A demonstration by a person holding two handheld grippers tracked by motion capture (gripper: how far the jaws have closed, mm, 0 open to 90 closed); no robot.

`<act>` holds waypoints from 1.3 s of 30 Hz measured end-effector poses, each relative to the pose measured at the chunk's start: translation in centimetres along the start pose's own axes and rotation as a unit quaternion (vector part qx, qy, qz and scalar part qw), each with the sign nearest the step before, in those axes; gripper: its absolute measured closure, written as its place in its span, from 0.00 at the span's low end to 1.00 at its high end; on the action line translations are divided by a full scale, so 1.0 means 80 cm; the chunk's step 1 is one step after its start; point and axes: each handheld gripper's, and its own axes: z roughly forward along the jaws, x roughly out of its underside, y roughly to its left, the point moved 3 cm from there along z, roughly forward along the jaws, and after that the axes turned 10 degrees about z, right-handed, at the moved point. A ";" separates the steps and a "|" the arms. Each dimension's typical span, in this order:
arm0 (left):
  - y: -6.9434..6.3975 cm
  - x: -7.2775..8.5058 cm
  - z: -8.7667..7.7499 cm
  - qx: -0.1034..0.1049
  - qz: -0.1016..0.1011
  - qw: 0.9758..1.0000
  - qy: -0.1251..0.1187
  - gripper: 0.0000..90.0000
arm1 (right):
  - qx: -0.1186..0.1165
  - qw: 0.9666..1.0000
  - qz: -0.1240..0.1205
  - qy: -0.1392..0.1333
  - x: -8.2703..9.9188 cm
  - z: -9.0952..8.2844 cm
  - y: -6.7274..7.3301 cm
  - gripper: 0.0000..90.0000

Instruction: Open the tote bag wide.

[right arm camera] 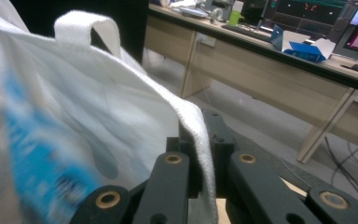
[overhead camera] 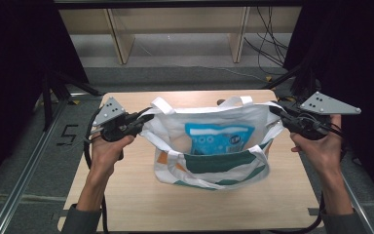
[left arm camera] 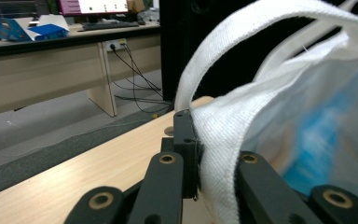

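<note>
The left gripper (overhead camera: pixel 143 118) and right gripper (overhead camera: pixel 276 113) each pinch a side hem of the white canvas tote bag with green and orange panels (overhead camera: pixel 214 146), holding it open mid-frame on the pale wooden table (overhead camera: pixel 126 195). A blue snack packet (overhead camera: pixel 217 137) already sits inside; releasing probably remains. The gripper views show the clamped weave (left arm camera: pixel 216 154) up close.

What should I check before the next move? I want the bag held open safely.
1. left gripper shut on the tote bag rim: ok.
2. right gripper shut on the opposite rim: ok.
3. Bag mouth spread open between them: ok.
4. blue packet sits inside the bag: ok.
5. Bag rests on the table, away from its edges: ok.
6. Fabric seated deep enough in the jaws: cannot tell.
</note>
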 end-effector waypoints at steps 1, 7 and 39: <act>-0.002 0.002 -0.001 -0.001 0.005 1.000 0.004 0.94 | 0.000 1.000 0.000 0.000 0.000 0.000 0.000 0.98; -0.014 0.024 0.003 0.008 0.012 0.999 0.034 0.93 | 0.009 1.000 -0.011 0.019 0.015 0.001 0.003 0.98; -0.024 0.139 0.061 0.024 -0.006 0.991 0.132 0.93 | 0.026 0.995 0.017 0.097 0.115 0.043 -0.017 0.97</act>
